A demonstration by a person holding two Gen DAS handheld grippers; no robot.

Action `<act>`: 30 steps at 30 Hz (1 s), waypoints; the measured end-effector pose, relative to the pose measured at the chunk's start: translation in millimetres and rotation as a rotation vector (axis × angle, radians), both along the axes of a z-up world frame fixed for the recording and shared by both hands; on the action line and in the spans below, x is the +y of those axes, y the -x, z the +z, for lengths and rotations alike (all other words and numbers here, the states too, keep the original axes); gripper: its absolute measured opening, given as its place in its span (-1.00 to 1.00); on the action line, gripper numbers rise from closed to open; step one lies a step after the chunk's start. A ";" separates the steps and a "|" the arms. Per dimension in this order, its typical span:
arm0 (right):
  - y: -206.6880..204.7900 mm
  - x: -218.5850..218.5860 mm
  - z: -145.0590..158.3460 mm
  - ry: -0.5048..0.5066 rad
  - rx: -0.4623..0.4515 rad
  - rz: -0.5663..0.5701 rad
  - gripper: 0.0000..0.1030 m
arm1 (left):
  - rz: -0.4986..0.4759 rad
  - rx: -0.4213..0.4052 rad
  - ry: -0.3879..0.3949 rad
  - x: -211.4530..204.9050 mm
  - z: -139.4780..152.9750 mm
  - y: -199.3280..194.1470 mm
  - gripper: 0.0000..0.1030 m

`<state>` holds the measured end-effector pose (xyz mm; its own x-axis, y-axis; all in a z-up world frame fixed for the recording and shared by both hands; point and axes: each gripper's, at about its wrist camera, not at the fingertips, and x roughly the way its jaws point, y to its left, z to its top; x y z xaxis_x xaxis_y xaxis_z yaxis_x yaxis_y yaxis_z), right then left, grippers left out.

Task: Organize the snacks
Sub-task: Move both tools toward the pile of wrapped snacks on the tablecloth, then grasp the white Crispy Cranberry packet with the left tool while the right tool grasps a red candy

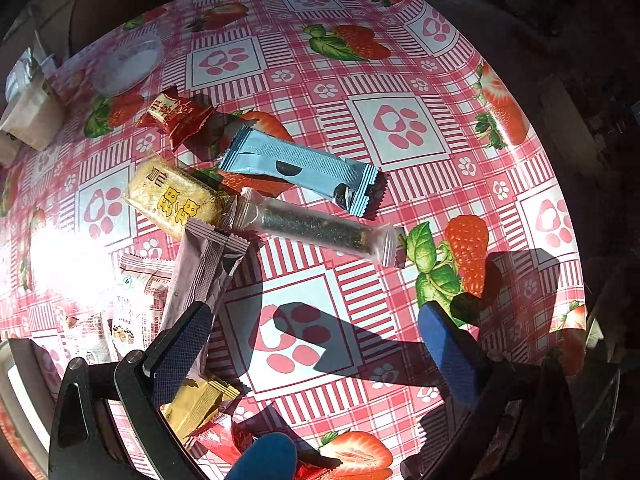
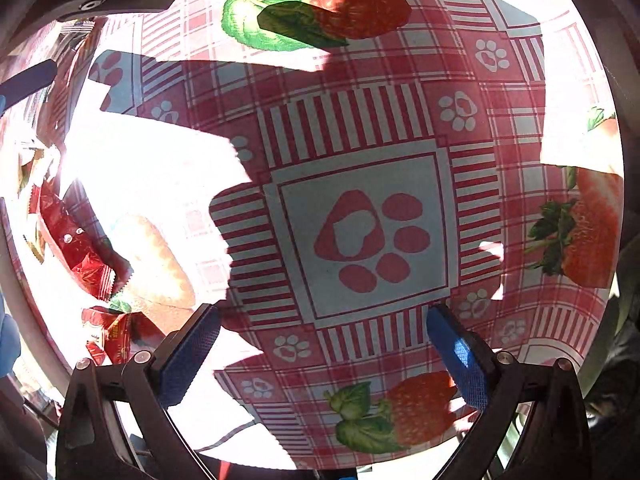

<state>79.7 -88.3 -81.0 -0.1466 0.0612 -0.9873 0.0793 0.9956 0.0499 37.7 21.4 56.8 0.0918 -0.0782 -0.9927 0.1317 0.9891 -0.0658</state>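
A round bench [image 1: 400,80] under a strawberry and paw-print cloth carries snack packets scattered at its left: a blue bar wrapper [image 1: 300,166], a clear seaweed roll [image 1: 316,228], a yellow cake [image 1: 176,196]. Both the left claw [image 1: 316,324] and right claw [image 2: 324,328] hover wide open, empty.

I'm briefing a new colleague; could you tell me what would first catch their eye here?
The strawberry-and-paw tablecloth fills both views, under hard sunlight. In the left wrist view, a light blue wrapper and a clear-wrapped dark bar lie mid-table beyond the open left gripper. The right gripper hangs open over bare cloth.
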 end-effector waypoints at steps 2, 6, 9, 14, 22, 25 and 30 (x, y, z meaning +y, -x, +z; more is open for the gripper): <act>9.7 -7.3 0.3 -0.016 -0.016 0.006 1.00 | -0.012 -0.014 -0.003 19.7 26.9 8.2 1.00; 18.6 -4.6 4.4 -0.026 -0.050 0.006 1.00 | 0.035 -0.130 -0.072 69.0 14.7 48.9 1.00; 42.9 -0.9 5.0 -0.040 -0.095 0.006 1.00 | 0.107 -0.109 -0.086 121.0 7.7 56.8 1.00; 54.2 -1.7 15.6 -0.055 -0.129 0.007 1.00 | 0.031 -0.129 -0.136 157.5 -5.4 44.8 1.00; 64.6 -0.4 14.7 0.005 -0.120 -0.002 1.00 | 0.127 -0.050 -0.188 186.7 -38.1 -6.2 1.00; 63.4 -2.6 13.2 0.022 -0.112 -0.002 1.00 | 0.122 0.010 -0.201 190.2 -55.2 -1.0 1.00; 57.2 -4.5 11.6 0.040 -0.114 -0.006 1.00 | 0.076 0.043 -0.194 188.1 -55.6 53.2 1.00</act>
